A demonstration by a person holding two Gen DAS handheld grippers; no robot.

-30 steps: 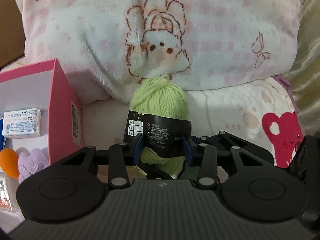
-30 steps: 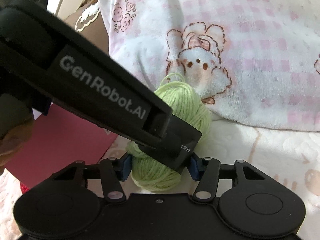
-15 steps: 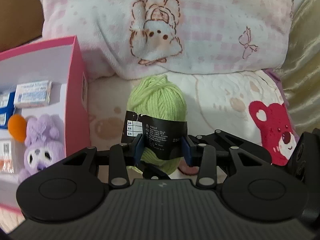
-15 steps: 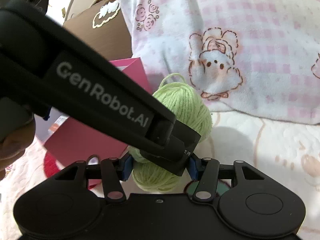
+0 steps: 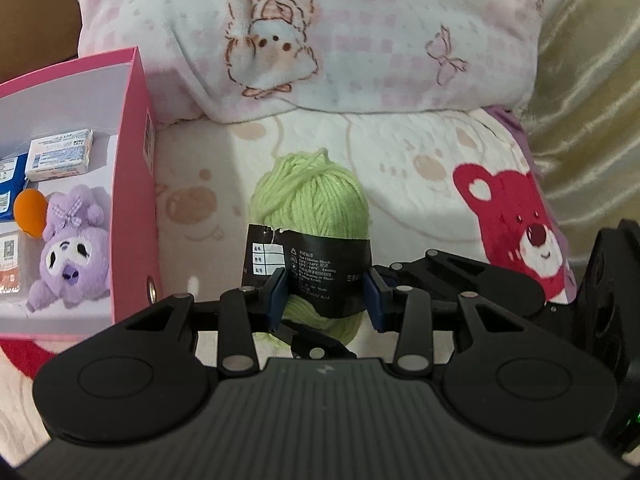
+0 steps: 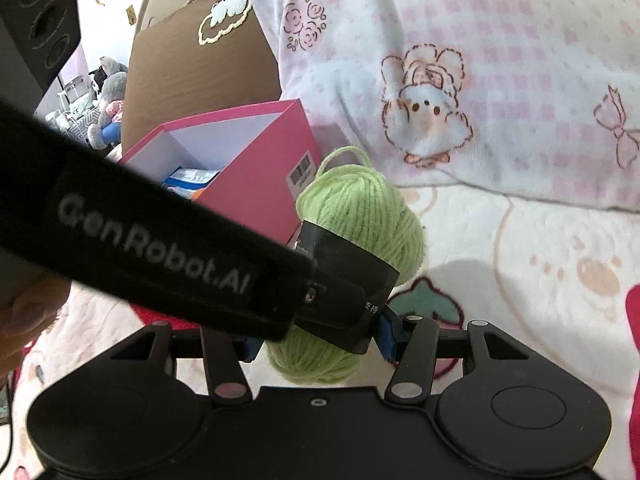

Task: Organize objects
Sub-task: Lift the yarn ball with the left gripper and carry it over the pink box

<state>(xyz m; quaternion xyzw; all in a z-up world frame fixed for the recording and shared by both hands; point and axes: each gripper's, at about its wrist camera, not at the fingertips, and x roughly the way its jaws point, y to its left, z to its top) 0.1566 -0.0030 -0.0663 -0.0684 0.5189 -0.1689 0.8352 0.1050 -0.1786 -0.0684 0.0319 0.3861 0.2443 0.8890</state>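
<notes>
A light green yarn ball [image 5: 310, 200] with a black paper band is held above the bed. My left gripper [image 5: 326, 295] is shut on its banded middle. My right gripper [image 6: 318, 340] is shut on the same yarn ball [image 6: 360, 208] from below; the left gripper's black body crosses in front of its left finger. A pink box [image 5: 134, 184] stands open to the left of the yarn, with a purple plush toy [image 5: 72, 252], an orange ball [image 5: 30, 212] and small packets [image 5: 60, 154] inside. The box also shows in the right wrist view [image 6: 256, 168].
A pink-and-white checked blanket [image 5: 360, 32] lies heaped behind. The bed sheet [image 5: 420, 152] carries a red bear print [image 5: 516, 216]. A brown cardboard box [image 6: 200, 68] stands behind the pink box. A gold curtain [image 5: 592, 80] hangs at right.
Both grippers have risen with the yarn ball between them. The view now looks down into the pink box, and more of the bed sheet shows.
</notes>
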